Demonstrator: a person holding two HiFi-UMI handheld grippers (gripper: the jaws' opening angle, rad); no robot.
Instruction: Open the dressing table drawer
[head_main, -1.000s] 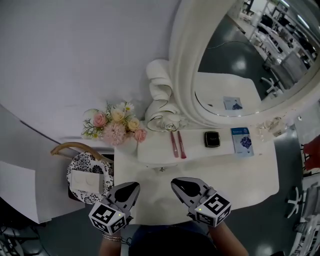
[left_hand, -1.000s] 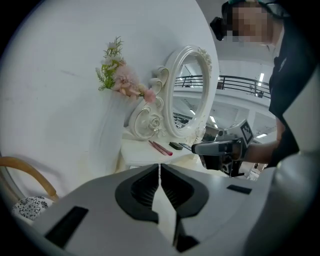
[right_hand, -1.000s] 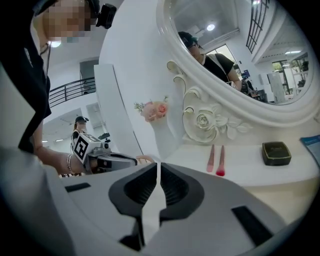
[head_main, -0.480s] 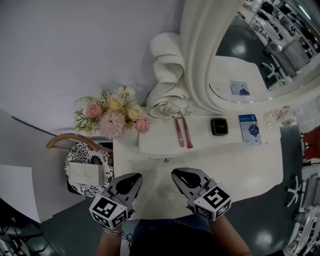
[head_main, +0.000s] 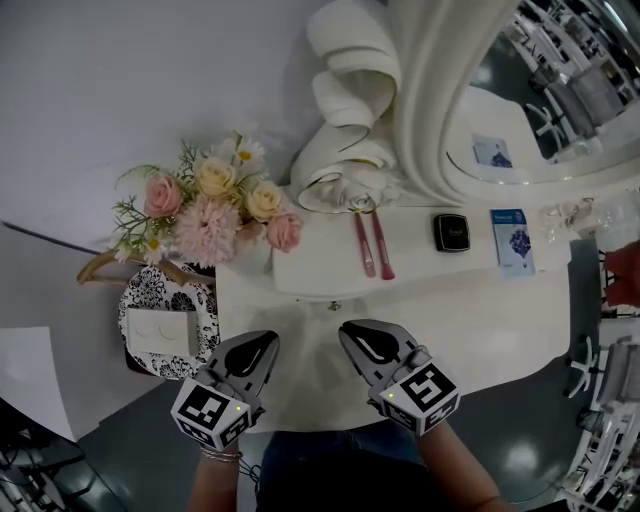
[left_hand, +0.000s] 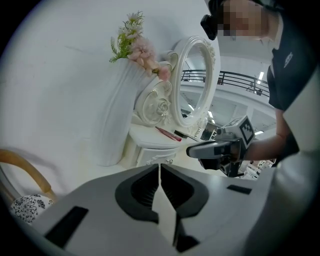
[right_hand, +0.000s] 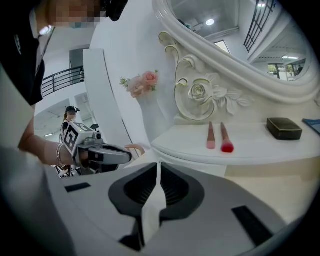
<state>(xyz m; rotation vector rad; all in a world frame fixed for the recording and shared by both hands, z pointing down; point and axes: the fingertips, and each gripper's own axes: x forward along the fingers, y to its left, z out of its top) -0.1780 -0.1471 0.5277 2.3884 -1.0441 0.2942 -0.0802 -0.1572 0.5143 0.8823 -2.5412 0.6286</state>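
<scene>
Left gripper (head_main: 259, 344), right gripper (head_main: 351, 331): jaws closed, empty.

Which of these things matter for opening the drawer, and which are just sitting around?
For the job: drawer knob, left gripper, right gripper, both shut.
Lying about: flowers, two brushes, black case, blue booklet, patterned basket.

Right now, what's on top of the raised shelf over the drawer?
Two brushes lie side by side, a black compact to their right. The drawer beneath is shut, contents unseen.
</scene>
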